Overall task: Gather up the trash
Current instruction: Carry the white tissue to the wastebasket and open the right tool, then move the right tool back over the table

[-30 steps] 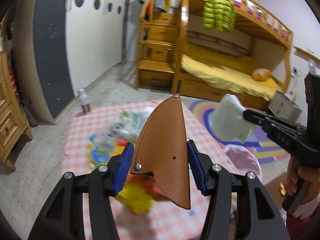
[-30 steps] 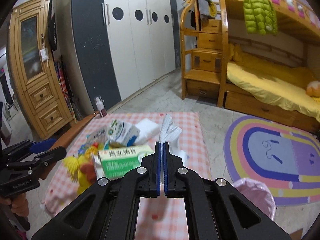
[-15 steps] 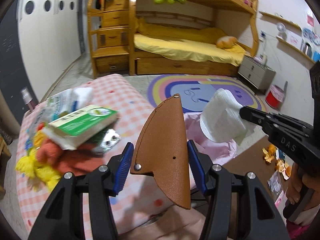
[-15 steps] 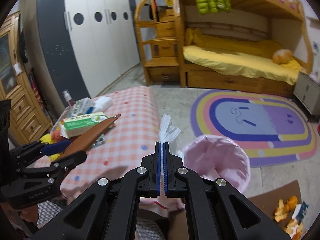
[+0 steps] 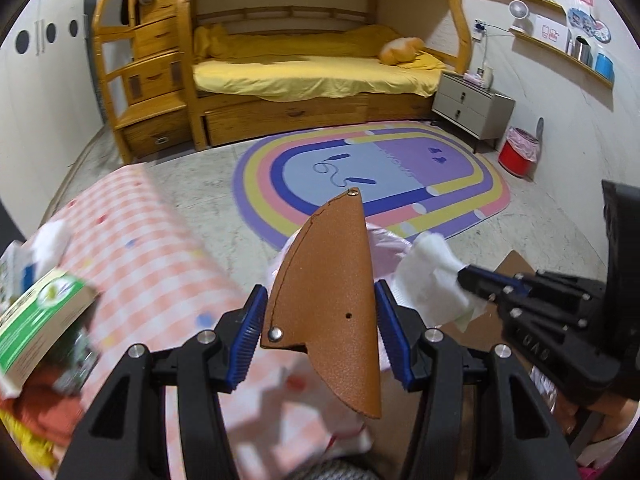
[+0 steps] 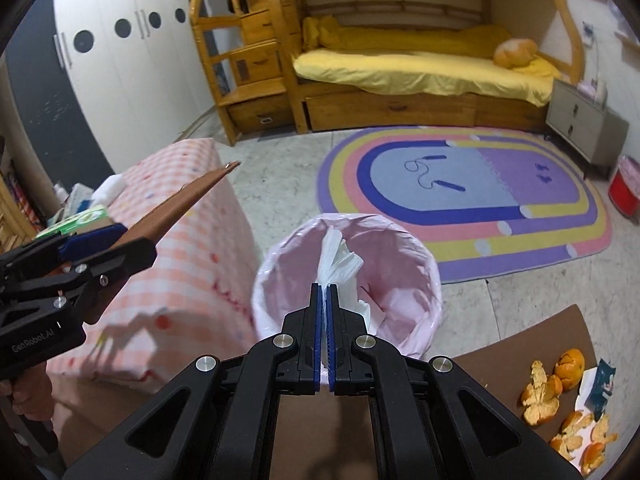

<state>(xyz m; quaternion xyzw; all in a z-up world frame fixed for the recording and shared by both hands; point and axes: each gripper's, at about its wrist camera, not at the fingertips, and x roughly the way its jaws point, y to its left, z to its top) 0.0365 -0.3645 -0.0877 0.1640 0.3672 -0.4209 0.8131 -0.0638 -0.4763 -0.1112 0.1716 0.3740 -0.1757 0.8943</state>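
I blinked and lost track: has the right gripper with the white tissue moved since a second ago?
Yes. The right gripper, shut on the white tissue, swung rightward from above the checked table to over the pink-lined bin.

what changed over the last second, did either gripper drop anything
Nothing was dropped. Both swung away from the pink checked table toward the pink-lined trash bin. The right hand-held gripper, earlier over the table clutter, now holds its crumpled white tissue above the bin's opening. The left hand-held gripper is still clamped on the brown leather sheath. The green and white box stays on the table.
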